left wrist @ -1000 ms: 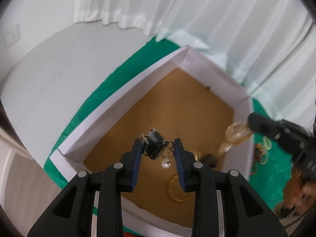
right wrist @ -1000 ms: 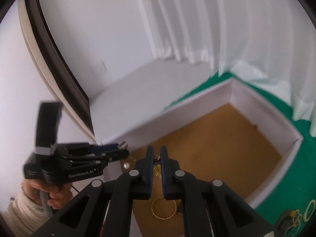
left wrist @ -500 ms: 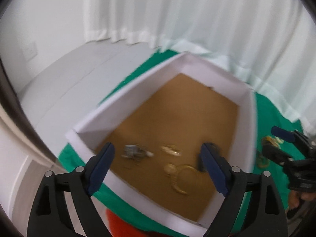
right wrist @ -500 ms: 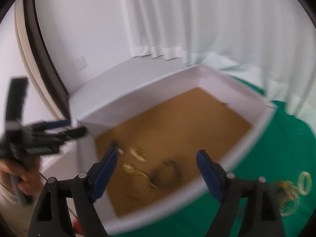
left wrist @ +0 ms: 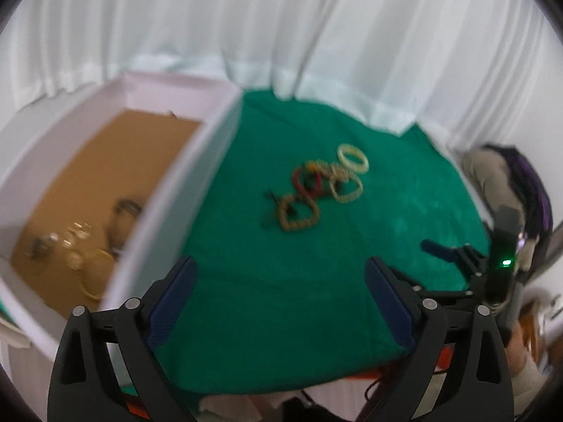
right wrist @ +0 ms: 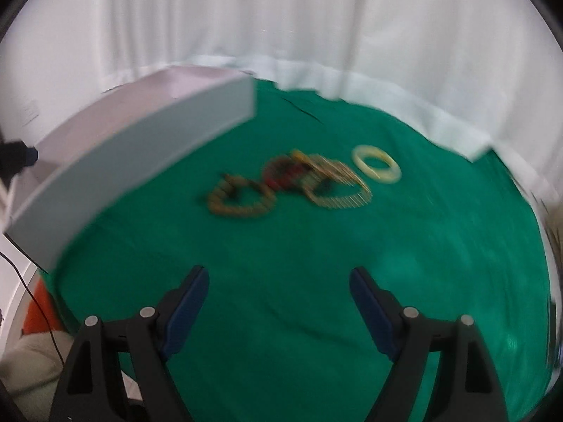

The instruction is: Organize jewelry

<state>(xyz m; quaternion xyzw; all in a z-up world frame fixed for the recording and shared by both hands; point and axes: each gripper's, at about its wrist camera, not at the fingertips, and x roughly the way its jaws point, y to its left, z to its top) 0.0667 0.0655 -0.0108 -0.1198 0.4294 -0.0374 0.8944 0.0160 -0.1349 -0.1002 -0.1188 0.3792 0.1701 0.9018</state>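
A white box (left wrist: 197,161) with a brown floor stands at the left on the green cloth (left wrist: 281,263). Inside it lie a pearl earring (left wrist: 44,244), a gold ring-shaped piece (left wrist: 93,274) and a dark bracelet (left wrist: 123,211). A heap of bead bracelets (left wrist: 302,204) and a cream bangle (left wrist: 353,157) lie on the cloth; they also show in the right wrist view as the heap (right wrist: 281,186) and bangle (right wrist: 377,164). My left gripper (left wrist: 278,281) is open and empty above the cloth. My right gripper (right wrist: 279,288) is open and empty; it also shows in the left wrist view (left wrist: 454,253).
White curtains (left wrist: 281,35) hang behind the table. The box's outer wall (right wrist: 140,154) rises at the left of the right wrist view. The cloth's front edge (left wrist: 281,387) drops off near me. A person's clothing (left wrist: 499,176) is at the far right.
Both grippers opened and dropped their jewelry into the box. Both then swung right, away from the box, toward the heap of bracelets on the cloth.
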